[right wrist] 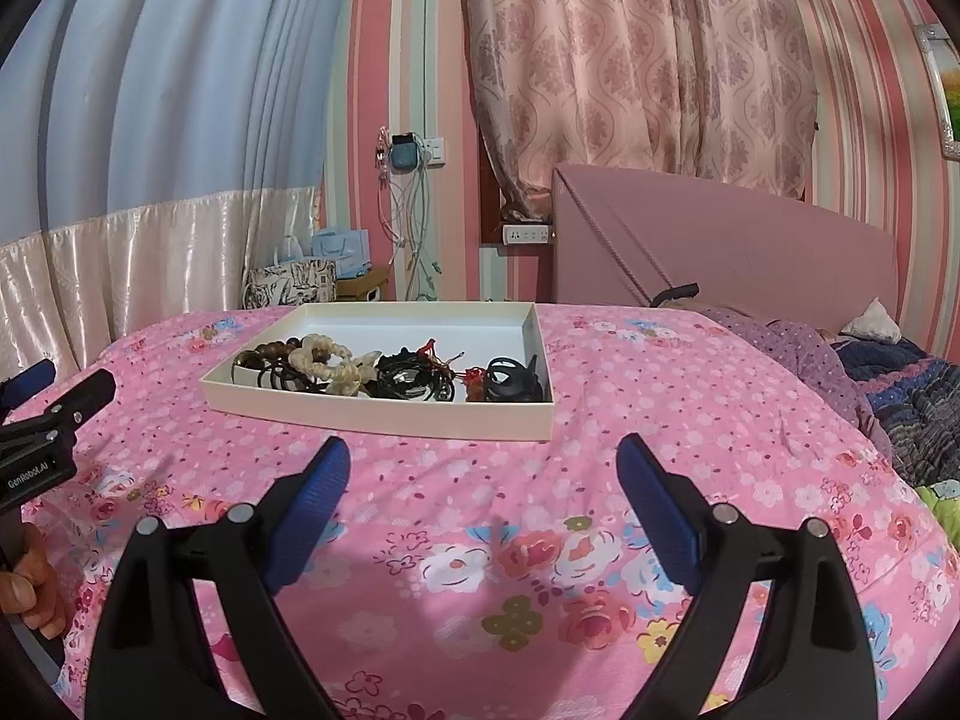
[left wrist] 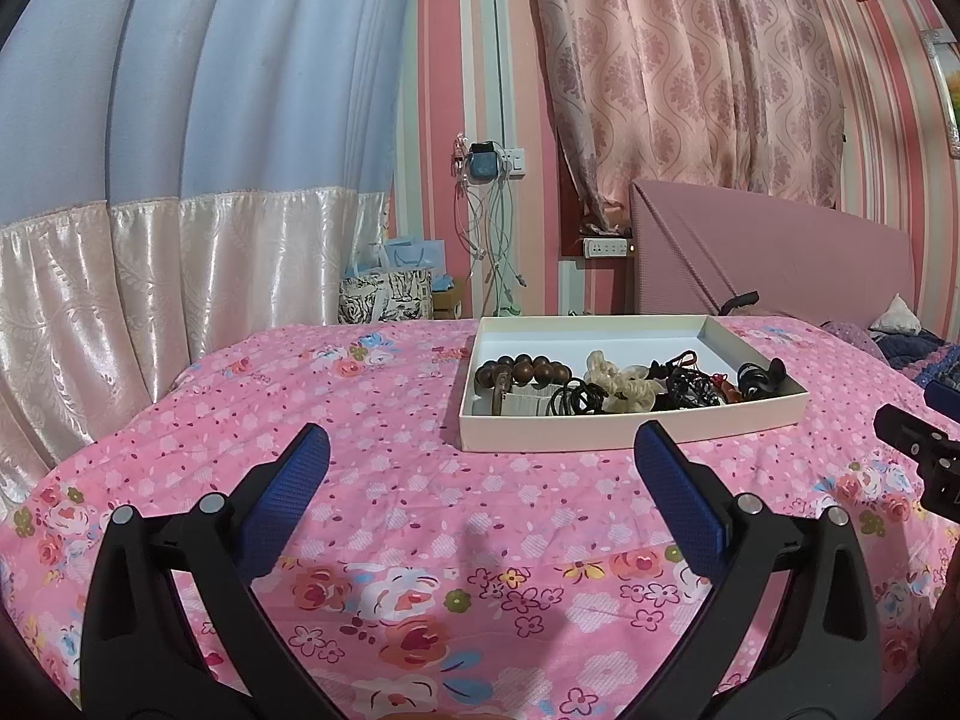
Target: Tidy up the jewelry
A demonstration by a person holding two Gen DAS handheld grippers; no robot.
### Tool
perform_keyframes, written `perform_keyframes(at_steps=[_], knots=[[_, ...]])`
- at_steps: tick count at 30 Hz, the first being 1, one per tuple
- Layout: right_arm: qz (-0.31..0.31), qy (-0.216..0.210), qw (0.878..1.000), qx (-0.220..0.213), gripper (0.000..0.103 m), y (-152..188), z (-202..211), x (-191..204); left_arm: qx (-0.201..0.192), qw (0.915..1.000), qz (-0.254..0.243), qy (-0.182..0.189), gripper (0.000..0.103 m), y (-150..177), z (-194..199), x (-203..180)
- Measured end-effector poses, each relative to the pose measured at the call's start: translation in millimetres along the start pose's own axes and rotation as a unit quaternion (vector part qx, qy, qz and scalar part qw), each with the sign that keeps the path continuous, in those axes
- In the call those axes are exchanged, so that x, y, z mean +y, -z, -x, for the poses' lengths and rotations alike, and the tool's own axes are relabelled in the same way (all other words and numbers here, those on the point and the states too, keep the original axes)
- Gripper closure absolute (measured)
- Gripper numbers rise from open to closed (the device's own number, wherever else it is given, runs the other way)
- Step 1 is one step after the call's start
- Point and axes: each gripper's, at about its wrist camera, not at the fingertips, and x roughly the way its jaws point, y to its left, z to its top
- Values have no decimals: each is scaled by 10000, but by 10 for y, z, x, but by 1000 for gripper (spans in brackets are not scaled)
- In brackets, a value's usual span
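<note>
- A shallow white tray (left wrist: pixel 630 438) sits on the pink floral bedspread (left wrist: pixel 384 480), and all the jewelry in view lies inside it, bunched along its near wall.
- From left to right in the left wrist view: a brown bead bracelet (left wrist: pixel 522 369), black hair ties (left wrist: pixel 573 399), a cream scrunchie (left wrist: pixel 621 381), a tangle of black cords (left wrist: pixel 690 387) with a small red piece, and a black clip (left wrist: pixel 762 378).
- The far half of the tray is bare, and no piece shows on the bedspread.
- This fits either a pile waiting to be sorted or items already gathered in; the pictures do not settle which.
- The left gripper (left wrist: pixel 480 450) and right gripper (right wrist: pixel 483 468) both hover over the bedspread short of the tray, jaws spread wide, holding nothing.
- The left gripper's body, seen from the right wrist, reads "GenRobot.AI"; no other writing is legible.
</note>
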Motion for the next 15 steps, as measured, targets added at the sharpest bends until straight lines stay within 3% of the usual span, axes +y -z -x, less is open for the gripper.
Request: perform_keyframes(at_steps=[15], knots=[[43, 21, 10000, 17, 12, 1, -12, -17, -43, 10000, 67, 40, 3, 5, 9, 32]])
